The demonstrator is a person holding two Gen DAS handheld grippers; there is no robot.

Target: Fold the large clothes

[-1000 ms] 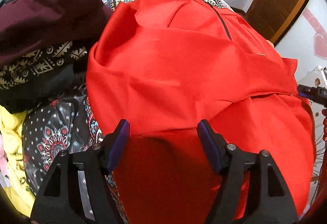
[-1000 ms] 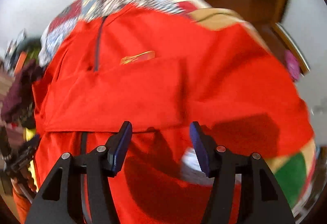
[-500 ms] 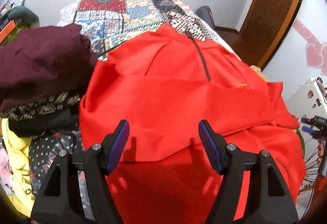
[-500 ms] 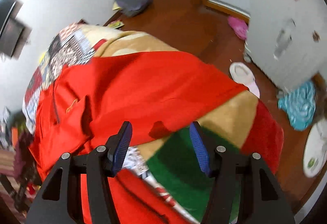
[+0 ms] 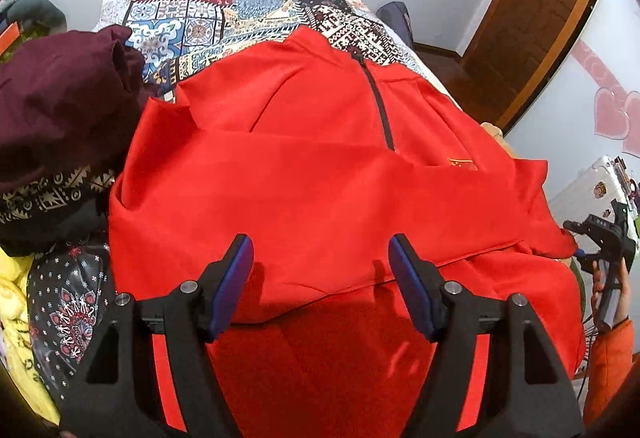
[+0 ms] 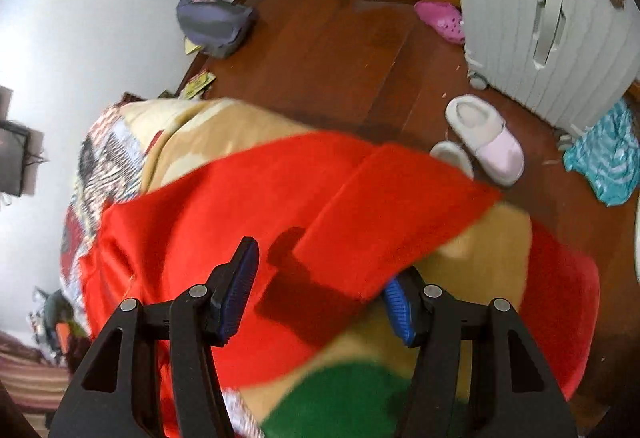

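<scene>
Left hand-held gripper (image 5: 320, 278) hangs over the near part of the red zip pullover (image 5: 320, 166), jaws spread wide, nothing between the blue pads. Right hand-held gripper (image 6: 320, 286) sits at the bed's right edge, jaws about half apart. A red sleeve end (image 6: 384, 214) lies across the gap and hides part of one pad; the pads do not look pressed on it, so I read it as not holding. That view is motion-blurred, so this is not firm.

The pullover lies front up across the middle of the bed (image 5: 224, 6), collar toward the far end, dark zip (image 5: 380, 110) running down the chest, one sleeve already laid across the body. Its right side drapes over the bed's right edge onto a tan, green and red blanket (image 6: 472, 270).

Left of it, at the bed's left edge: a maroon garment (image 5: 60, 98) heaped on patterned clothes, just beside the pullover.

Beyond the right edge, on the wood floor: white slippers (image 6: 484, 134), a pink clog (image 6: 440, 20), a grey bag (image 6: 212, 22).

Risks, judged:
- Sleeve end hangs past the edge; a shallow pinch could slip and drop it.
- The jaws could catch the blanket along with the sleeve.
- Pulling one side alone could undo the laid sleeve.
- Pullover may drag into the maroon heap.
</scene>
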